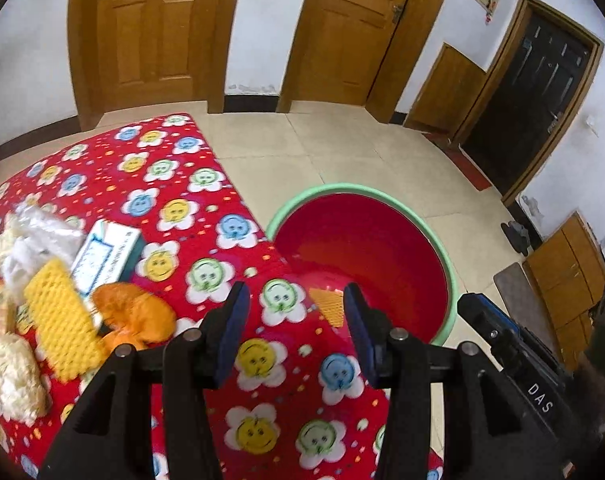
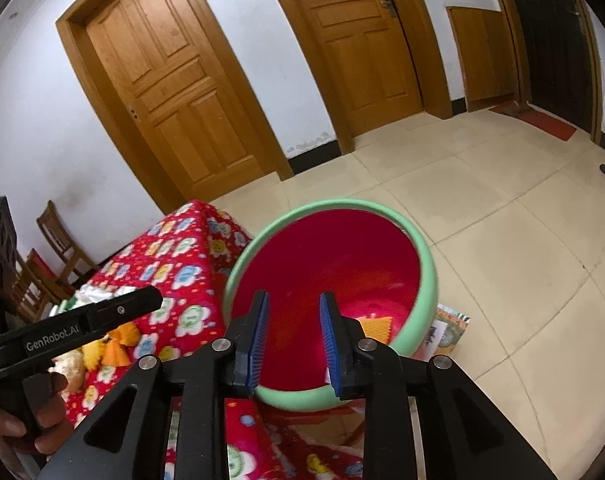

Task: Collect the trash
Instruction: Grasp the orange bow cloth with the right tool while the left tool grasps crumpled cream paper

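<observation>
Trash heap at table's left edge: waffled yellow sponge point(image 1: 60, 316), crinkled orange wrapper point(image 1: 132, 316), flat white carton point(image 1: 104, 256); round red basin point(image 1: 442, 256), green rim, beside table's right edge. Right view alone shows hand point(image 2: 26, 412) gripping handle. Left gripper point(image 1: 298, 334), right gripper point(image 2: 294, 338) both wide, empty, tilted down

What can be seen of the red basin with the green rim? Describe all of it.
The basin is round and deep, glossy like plastic, red inside with a pale green rim. It sits upright, mouth up, lower than the tabletop, close beside the table's flowered red cloth. Whether they touch is unclear. An orange-yellow gridded piece lies inside on the bottom. The right tool hovers open above it, holding nothing.
</observation>
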Motion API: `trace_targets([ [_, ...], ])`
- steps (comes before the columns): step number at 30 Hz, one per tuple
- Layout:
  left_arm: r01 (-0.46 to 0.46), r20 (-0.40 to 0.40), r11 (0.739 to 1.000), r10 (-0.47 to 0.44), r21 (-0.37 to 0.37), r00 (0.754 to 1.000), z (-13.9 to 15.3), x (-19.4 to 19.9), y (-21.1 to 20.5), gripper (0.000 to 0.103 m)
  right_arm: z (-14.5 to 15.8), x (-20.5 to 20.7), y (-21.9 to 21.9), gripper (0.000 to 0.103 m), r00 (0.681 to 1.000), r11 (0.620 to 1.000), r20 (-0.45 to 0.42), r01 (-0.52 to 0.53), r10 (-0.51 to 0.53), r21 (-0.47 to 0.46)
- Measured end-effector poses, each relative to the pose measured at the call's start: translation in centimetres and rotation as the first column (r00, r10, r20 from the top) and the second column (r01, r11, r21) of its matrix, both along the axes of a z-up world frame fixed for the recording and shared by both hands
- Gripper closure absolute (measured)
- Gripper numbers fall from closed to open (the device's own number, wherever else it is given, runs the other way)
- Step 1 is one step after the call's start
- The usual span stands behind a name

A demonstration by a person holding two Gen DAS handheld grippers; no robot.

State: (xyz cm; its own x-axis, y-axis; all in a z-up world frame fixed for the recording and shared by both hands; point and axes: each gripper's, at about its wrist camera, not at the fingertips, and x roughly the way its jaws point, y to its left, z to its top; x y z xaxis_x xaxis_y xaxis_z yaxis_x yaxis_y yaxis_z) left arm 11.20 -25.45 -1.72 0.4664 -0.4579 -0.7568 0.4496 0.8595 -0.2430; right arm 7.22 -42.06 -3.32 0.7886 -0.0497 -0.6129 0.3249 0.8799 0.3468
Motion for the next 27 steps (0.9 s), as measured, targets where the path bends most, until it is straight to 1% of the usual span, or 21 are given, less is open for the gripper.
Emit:
trace_targets([
  [10, -0.099, 0.029, 0.995, 0.099, -0.012, 0.995, 1.6, -1.2, 5.6, 0.054, 1.8, -0.1, 3.1, 0.077, 0.998, 0.998, 0.027, -0.062, 0.063, -0.02],
  [12, -0.117, 0.035, 0.993, 0.118, -0.013, 0.992, 1.7, -1.5, 6.7, 0.054, 2.1, 0.0, 3.8, 0.074, 0.997, 0.997, 0.028, -0.076, 0.076, -0.019],
  [14, -0.145, 0.041, 0.989, 0.145, -0.015, 0.989, 1.9, -1.7, 8.1, 0.054, 2.3, 0.2, 4.5, 0.063, 0.995, 0.996, 0.032, -0.089, 0.09, -0.019],
  [15, -0.153, 0.043, 0.988, 0.153, -0.015, 0.987, 1.9, -1.8, 8.6, 0.054, 2.4, 0.2, 4.9, 0.062, 0.995, 0.995, 0.033, -0.097, 0.098, -0.021],
  [21, -0.234, 0.053, 0.972, 0.234, -0.008, 0.971, 2.1, -2.0, 12.4, 0.054, 2.7, 0.6, 7.3, 0.062, 0.988, 0.988, 0.026, -0.15, 0.151, -0.035],
  [27, -0.317, 0.05, 0.949, 0.316, 0.008, 0.948, 1.3, -1.9, 16.0, 0.054, 2.5, 1.3, 9.2, 0.059, 0.981, 0.98, 0.005, -0.194, 0.194, -0.036],
])
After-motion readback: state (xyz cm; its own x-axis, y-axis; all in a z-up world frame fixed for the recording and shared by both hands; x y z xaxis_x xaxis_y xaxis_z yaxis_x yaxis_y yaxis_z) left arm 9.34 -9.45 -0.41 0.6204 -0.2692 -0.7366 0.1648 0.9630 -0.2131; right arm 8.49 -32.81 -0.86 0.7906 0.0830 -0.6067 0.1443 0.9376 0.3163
